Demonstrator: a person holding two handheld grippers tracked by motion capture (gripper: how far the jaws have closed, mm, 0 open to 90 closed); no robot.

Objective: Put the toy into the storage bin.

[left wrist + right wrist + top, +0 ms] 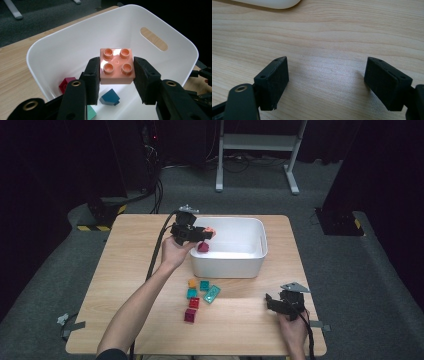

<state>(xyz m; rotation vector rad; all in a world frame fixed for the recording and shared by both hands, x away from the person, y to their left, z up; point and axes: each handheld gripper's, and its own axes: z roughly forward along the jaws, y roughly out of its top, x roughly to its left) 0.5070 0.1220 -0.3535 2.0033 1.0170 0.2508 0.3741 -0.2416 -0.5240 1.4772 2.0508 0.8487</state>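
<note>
Plastic, hard and light: the orange brick is a stiff four-stud block that will not give under pressure, so the left gripper only needs a modest squeeze. Its two pads pinch the brick's flat opposite side walls, at 9 and 3 o'clock of the studs in the left gripper view, which looks like the soundest hold, since the smooth faces could slip if taken by a corner. The brick hangs over the open white bin, above a dark red brick, a blue brick and a green one on the bin floor. A drop from here should do it no harm.

In the high view, loose bricks lie on the table at about 7 o'clock of the bin. The right gripper rests near the table's 5 o'clock corner, jaws spread wide with nothing between them.
</note>
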